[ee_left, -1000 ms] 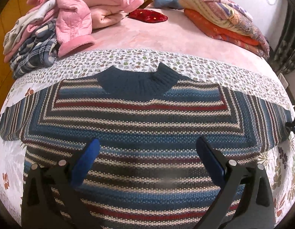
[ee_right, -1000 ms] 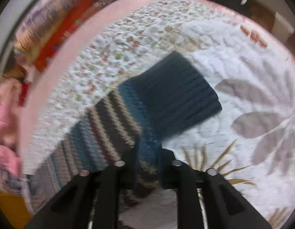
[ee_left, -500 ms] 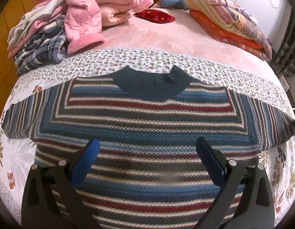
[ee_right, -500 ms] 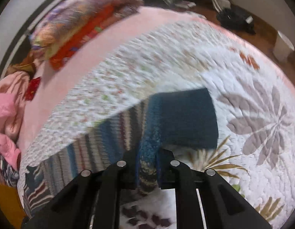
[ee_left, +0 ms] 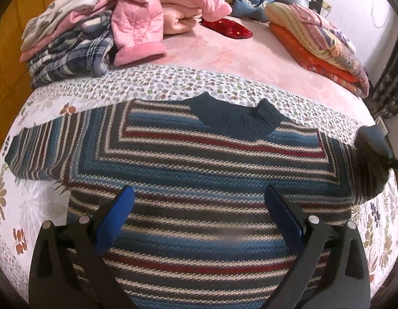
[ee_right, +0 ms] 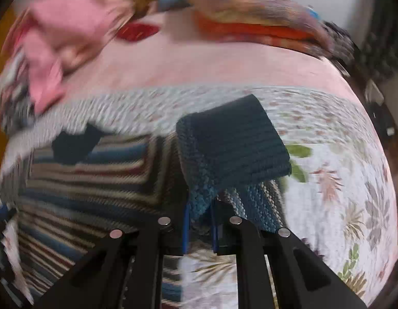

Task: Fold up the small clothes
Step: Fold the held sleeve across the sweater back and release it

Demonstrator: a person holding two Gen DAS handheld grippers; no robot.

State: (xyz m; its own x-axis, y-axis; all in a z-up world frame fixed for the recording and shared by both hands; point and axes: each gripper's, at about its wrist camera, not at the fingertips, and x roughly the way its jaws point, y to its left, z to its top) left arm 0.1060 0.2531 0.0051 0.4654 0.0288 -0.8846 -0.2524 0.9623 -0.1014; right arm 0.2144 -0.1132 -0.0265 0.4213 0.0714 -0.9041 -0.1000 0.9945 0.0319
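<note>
- The striped knit sweater (ee_left: 199, 170) lies flat on the floral quilt (ee_left: 39, 206), front up, its dark teal ribbed collar (ee_left: 240, 121) at the far side and its hem toward the near edge of the left wrist view.
- Its left sleeve (ee_left: 44, 149) stretches out flat to the left on the quilt.
- Its right sleeve (ee_right: 224, 159) is lifted off the quilt; the dark teal ribbed cuff (ee_right: 240, 139) stands above the sleeve's striped part, tilted to the right, in the right wrist view.
- The right gripper (ee_right: 200, 221) is pinching the striped knit of that sleeve just below the cuff, its blue-edged fingers pressed together on the fabric.
- In the left wrist view that gripper shows only as a dark blurred shape at the far right edge, over the sleeve.
- The left gripper (ee_left: 199, 206) hangs over the sweater's body with its blue pads (ee_left: 116, 216) spread wide and nothing between them.
- Beyond the quilt's far edge lies a pink blanket (ee_left: 224, 56).
- At the far left sits a heap of clothes: a pink quilted jacket (ee_left: 147, 13) on top, a blue plaid garment (ee_left: 70, 56) under it.
- A small red patterned piece (ee_left: 227, 27) lies on the blanket near the far middle.
- At the far right a stack of folded bedding (ee_left: 319, 43), striped over orange, rests on the blanket.
</note>
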